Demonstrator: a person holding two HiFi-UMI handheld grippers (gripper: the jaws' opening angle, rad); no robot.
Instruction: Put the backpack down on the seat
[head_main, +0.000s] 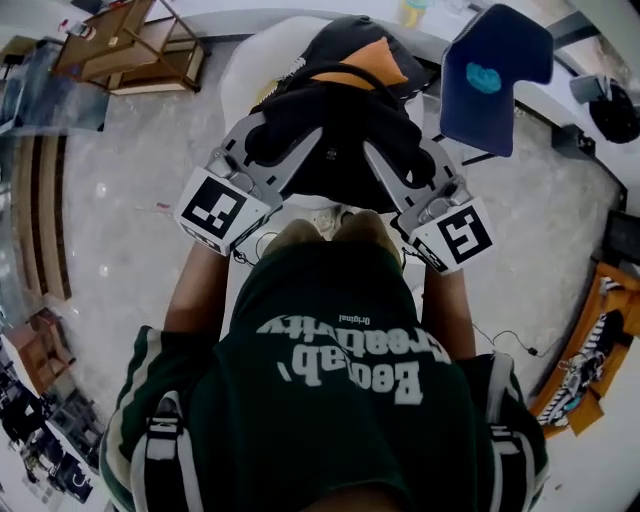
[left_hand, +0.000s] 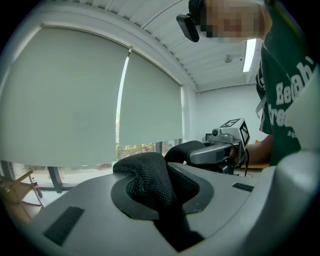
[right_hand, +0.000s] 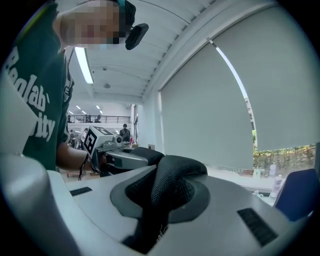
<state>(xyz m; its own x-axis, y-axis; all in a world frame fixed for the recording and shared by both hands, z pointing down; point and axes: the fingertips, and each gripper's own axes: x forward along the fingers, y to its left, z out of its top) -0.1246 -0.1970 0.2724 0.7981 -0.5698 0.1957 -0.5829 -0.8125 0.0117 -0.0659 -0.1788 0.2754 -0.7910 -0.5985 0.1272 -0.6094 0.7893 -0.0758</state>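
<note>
Backpack (head_main: 335, 120), black with an orange panel, hangs over the white seat (head_main: 238, 80), just beyond the person's knees (head_main: 335, 232). Left gripper (head_main: 285, 150) pinches one mesh strap (left_hand: 150, 175). Right gripper (head_main: 385, 160) pinches the other strap (right_hand: 172, 180). Can't tell if it touches the seat.

Pale glossy floor (head_main: 120, 230) carries a white round seat (head_main: 238, 90) at top centre, a low wooden rack (head_main: 130, 45) at top left and a blue chair (head_main: 497, 75) at top right.
</note>
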